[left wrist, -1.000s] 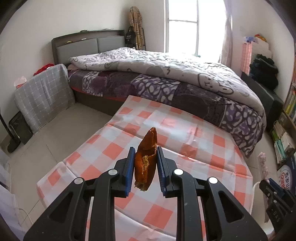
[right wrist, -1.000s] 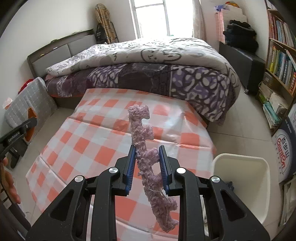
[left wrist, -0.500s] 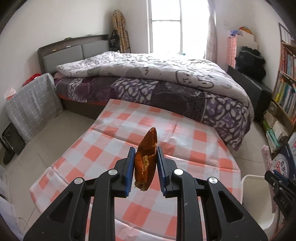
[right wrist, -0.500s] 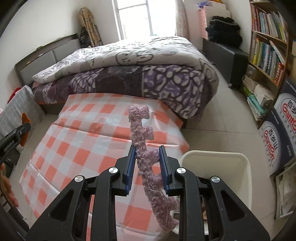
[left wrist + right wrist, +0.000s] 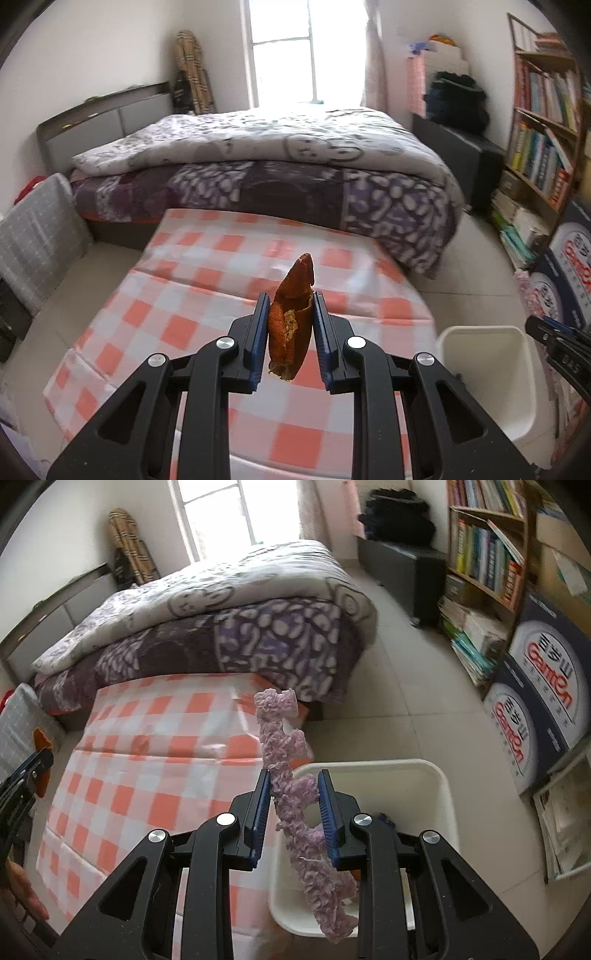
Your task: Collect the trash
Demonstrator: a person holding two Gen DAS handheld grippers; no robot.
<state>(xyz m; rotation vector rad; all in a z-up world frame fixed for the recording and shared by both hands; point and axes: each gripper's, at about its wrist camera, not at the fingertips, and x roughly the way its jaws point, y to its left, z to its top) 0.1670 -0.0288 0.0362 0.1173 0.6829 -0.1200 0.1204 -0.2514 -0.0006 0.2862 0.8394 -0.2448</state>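
Orange peel [image 5: 290, 325] sits clamped between the left hand-held gripper [image 5: 289, 330] pads.

Orange peel [image 5: 289, 325]: curled, dried strip, approx. upright, pointed tip up; rough orange skin w/ paler pith at a torn edge. Held off the surface, lower centre of left wrist view.

Purple strip [image 5: 295, 794]: long, fuzzy, crinkled, poss. yarn or shredded paper; tilted, upper end at frame centre, lower end hanging lower right of centre.

White bin [image 5: 439, 775]: rectangular plastic, open top, lower right of right wrist view; strip's lower end overlaps its opening.
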